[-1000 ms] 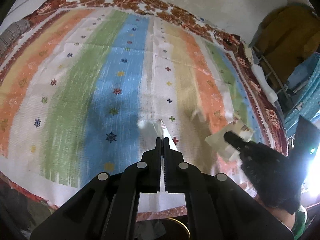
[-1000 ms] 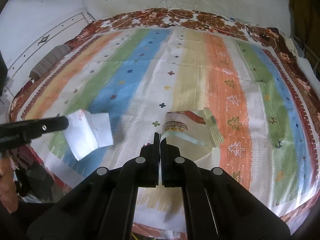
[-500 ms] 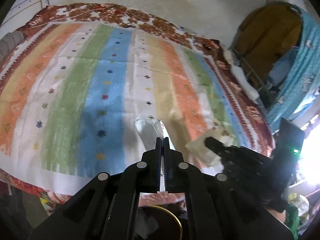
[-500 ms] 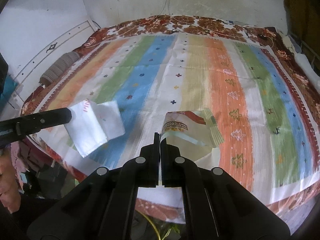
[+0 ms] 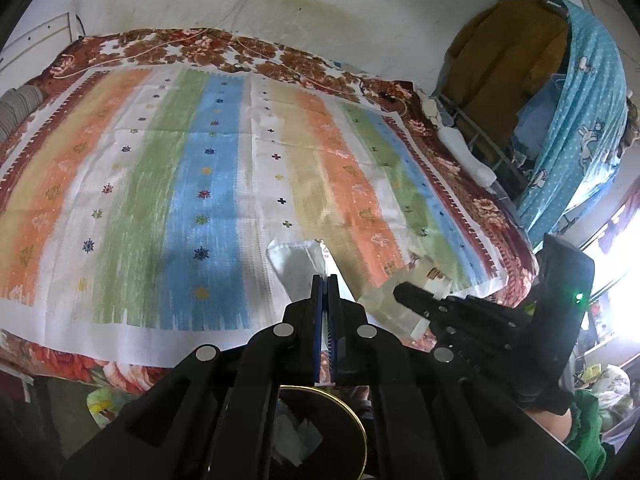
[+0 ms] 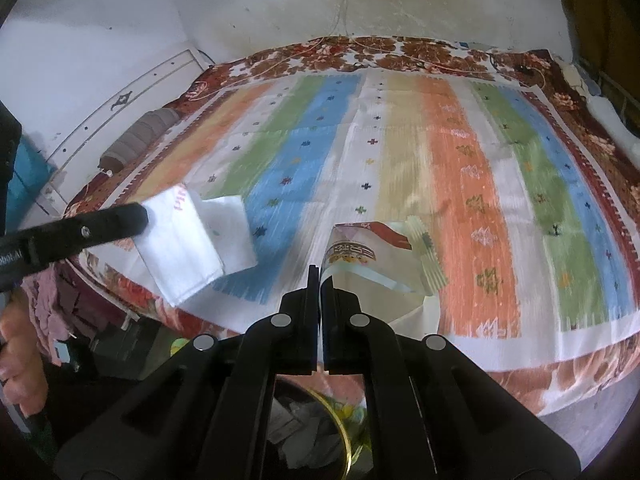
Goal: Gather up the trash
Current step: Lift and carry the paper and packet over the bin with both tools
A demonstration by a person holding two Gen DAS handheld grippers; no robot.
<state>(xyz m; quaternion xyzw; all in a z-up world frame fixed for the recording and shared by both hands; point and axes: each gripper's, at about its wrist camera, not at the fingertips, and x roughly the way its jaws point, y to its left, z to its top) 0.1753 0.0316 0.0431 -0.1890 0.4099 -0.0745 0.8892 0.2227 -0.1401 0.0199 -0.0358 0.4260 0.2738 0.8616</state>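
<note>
My left gripper (image 5: 326, 280) is shut on a white paper wrapper (image 5: 298, 262), held above the near edge of the striped bed sheet (image 5: 160, 200). In the right wrist view the same left gripper (image 6: 138, 216) comes in from the left with the white wrapper (image 6: 188, 244) hanging from it. My right gripper (image 6: 320, 274) is shut on a printed snack packet (image 6: 372, 254) with a red and gold label. In the left wrist view the right gripper (image 5: 402, 290) shows with the packet (image 5: 390, 306). Below both grippers is a dark bin with a gold rim (image 6: 345, 432), paper scraps inside.
The bed fills the middle, with a floral blanket (image 5: 480, 208) under the sheet. A grey rolled cushion (image 6: 136, 140) lies at its left side. A blue patterned cloth (image 5: 592, 100) and a brown garment (image 5: 504, 60) hang at the right. The bin's rim (image 5: 358, 420) is by the bed's near edge.
Both grippers have pulled back and risen from the sheet toward the bed's near edge, each still holding its piece. More of the wall and the bin below have come into view.
</note>
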